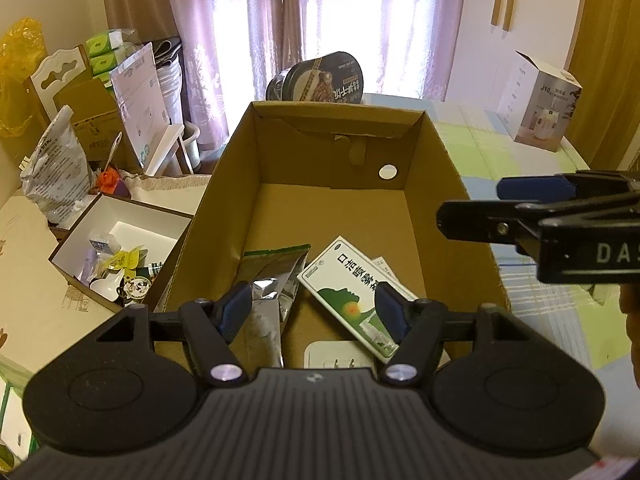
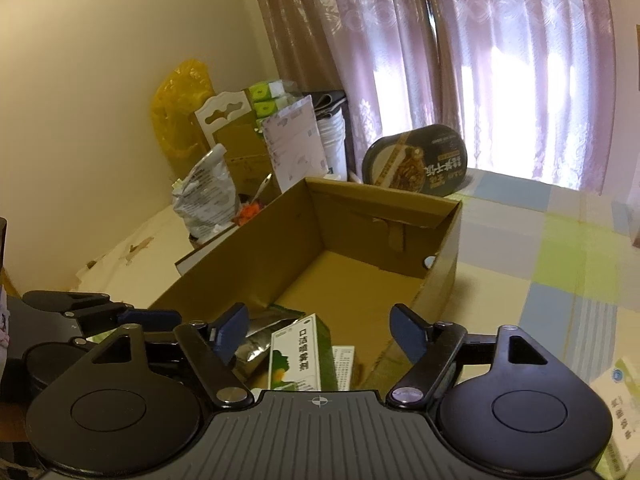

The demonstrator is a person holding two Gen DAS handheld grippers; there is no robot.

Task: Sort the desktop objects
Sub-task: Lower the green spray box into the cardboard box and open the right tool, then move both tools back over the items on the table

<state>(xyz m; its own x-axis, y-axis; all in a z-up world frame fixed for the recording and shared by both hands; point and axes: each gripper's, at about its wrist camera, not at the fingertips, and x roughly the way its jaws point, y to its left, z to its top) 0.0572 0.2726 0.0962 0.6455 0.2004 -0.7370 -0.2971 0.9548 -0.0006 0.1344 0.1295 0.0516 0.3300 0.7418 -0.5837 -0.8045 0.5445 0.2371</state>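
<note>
Brown corrugated cardboard box (image 1: 440, 184) sat open on the checked tablecloth (image 1: 520, 148), near end holding a silver foil pouch (image 1: 272, 296), a green-and-white spray carton (image 1: 344, 284) and a white wall switch plate (image 1: 340, 356). Left gripper (image 1: 312, 308) hung over these, jaws apart, nothing between them. Right gripper (image 2: 320, 332) hovered just outside the near wall, jaws also apart and empty. A noodle bowl (image 2: 420, 160) leaned behind the far wall; another medicine carton (image 2: 624, 404) lay unsorted on the cloth at right. Risks, as judged: the grippers sat close and could collide; the leaning bowl might tip if the box were nudged; the slick pouch could slip.
</note>
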